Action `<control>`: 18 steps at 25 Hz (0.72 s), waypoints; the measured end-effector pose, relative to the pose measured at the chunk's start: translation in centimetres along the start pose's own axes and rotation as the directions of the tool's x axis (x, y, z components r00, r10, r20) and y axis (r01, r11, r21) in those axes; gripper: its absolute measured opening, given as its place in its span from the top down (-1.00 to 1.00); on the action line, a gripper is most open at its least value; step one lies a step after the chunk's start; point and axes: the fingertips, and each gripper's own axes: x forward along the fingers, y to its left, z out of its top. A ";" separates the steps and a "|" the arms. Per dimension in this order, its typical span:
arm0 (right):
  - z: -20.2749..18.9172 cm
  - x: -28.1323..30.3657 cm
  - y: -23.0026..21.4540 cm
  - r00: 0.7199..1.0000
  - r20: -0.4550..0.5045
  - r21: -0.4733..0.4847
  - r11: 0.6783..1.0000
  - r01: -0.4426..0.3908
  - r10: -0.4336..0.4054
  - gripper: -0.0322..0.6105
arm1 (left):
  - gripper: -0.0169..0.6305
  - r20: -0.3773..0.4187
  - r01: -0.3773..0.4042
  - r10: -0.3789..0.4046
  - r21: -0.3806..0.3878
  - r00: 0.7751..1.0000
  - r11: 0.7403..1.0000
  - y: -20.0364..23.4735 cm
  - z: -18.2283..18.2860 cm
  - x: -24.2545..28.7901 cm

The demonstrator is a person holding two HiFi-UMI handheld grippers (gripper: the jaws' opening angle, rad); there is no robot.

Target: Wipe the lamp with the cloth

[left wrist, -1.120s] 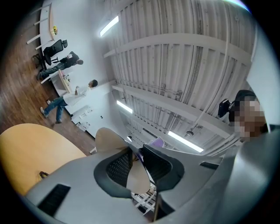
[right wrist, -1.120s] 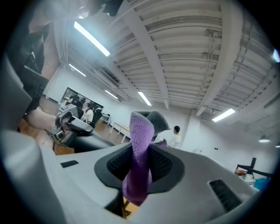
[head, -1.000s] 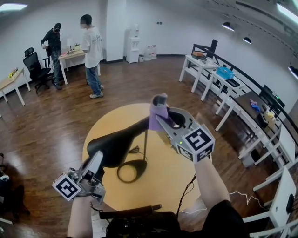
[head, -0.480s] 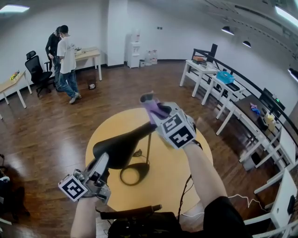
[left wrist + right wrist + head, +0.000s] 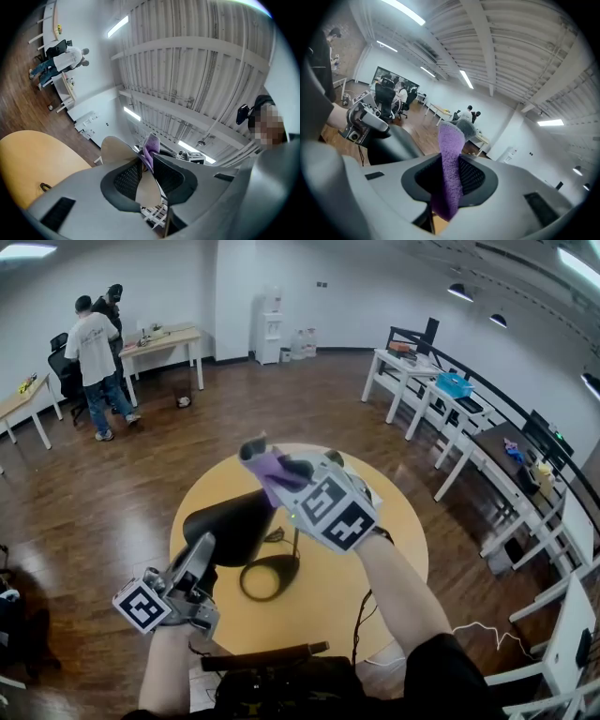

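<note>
Since a second ago, a leftward, downward sweep of the right tool (image 5: pixel 267 463), from the stem end of the lamp (image 5: pixel 230 521) to above its wide black shade. Left tool (image 5: pixel 200 557) in the same spot as before, low at the shade's near edge. Person in the white shirt (image 5: pixel 94 338) now over by the far desk (image 5: pixel 169 337), mid-floor earlier.

Only markings in sight: black-and-white square markers (image 5: pixel 336 512) on the tools' cubes (patterns, not words).

Right jaws pinched tight on the purple cloth (image 5: pixel 450 154), a strip of it standing up out of them, just over the shade; contact with the shade not clear. Left jaws closed narrow on a thin edge of the shade. Lamp upright on the round yellow worktop (image 5: pixel 398 549), ring base (image 5: pixel 270 576) flat on it, shade stretched between the two tools.
</note>
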 end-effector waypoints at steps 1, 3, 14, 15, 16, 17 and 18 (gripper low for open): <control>0.1 0.0 0.5 1.000 0.009 0.000 1.000 -0.012 0.012 0.62 | 0.76 0.000 -0.001 0.001 -0.003 1.000 1.000 0.0 -0.2 0.1; 0.1 0.0 1.4 0.999 0.031 0.004 0.999 -0.036 0.036 0.62 | 0.76 -0.003 -0.010 0.010 -0.007 1.000 1.000 0.2 -0.6 0.1; 0.5 -3.7 -1.7 0.963 0.248 0.107 0.991 0.084 -0.109 0.62 | 0.76 -0.007 -0.015 0.015 -0.005 1.000 1.000 0.2 -0.4 -0.1; -0.1 -4.6 -3.6 0.951 0.257 0.137 0.981 0.140 -0.172 0.62 | 0.76 -0.005 -0.013 0.013 -0.005 1.000 1.000 0.1 -0.4 0.0; -1.1 -5.7 -5.6 0.936 0.260 0.173 0.965 0.198 -0.238 0.62 | 0.76 -0.002 -0.013 0.013 -0.006 1.000 1.000 0.1 -0.4 0.1; -2.4 -6.7 -7.4 0.917 0.258 0.223 0.942 0.251 -0.305 0.62 | 0.76 0.002 -0.014 0.014 -0.008 1.000 1.000 0.1 -0.4 0.1; -4.1 -7.7 -9.0 0.897 0.248 0.293 0.910 0.292 -0.367 0.62 | 0.76 0.004 -0.016 0.016 -0.010 1.000 1.000 0.1 -0.3 0.1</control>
